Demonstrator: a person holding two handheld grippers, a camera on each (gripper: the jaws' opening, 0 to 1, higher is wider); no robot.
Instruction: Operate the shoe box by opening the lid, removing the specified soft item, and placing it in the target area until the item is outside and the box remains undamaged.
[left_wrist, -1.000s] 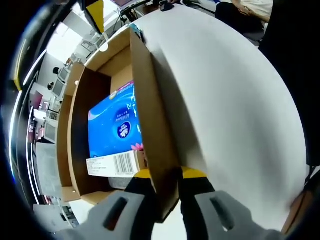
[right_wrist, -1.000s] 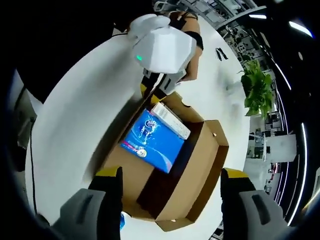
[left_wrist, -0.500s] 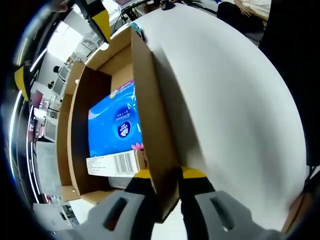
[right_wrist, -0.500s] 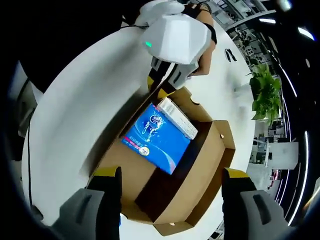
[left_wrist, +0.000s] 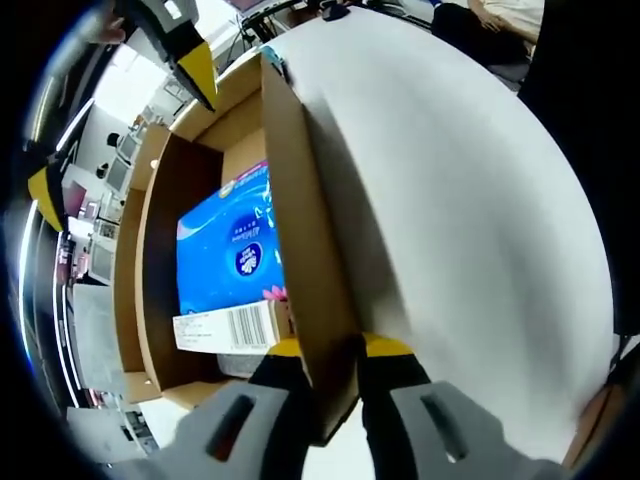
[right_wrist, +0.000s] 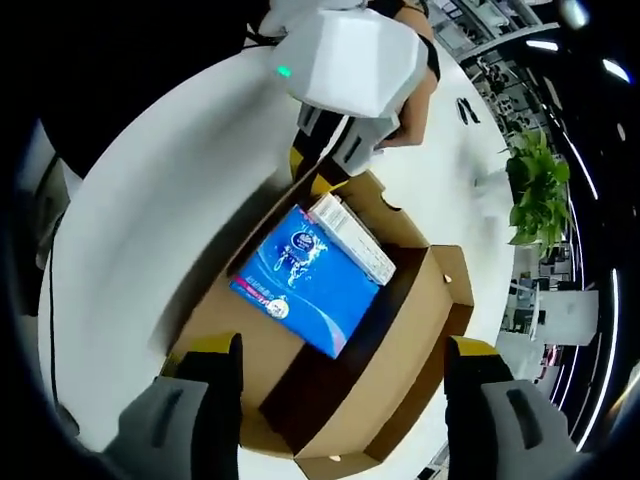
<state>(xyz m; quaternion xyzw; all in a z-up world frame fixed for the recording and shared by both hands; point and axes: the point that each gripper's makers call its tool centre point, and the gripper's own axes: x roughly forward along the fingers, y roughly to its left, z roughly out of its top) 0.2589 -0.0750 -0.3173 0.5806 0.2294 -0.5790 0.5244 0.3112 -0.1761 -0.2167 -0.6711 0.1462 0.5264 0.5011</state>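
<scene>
Lid open: your left hand-held gripper (left_wrist: 325, 372) clamps the shoe box (left_wrist: 300, 260) wall; your right hand-held gripper (right_wrist: 335, 365), jaws apart, hovers above the blue tissue pack (right_wrist: 305, 280), probably not yet gripped.

Two hand-held grippers, grey with yellow-tipped jaws

The left gripper (left_wrist: 330, 350) has grey moulded jaw bodies with yellow pads; seen at 12 o'clock in the right gripper view, it carries a white angular housing with a small green light. The right gripper (right_wrist: 340, 360) has matching grey, yellow-capped jaws.
</scene>
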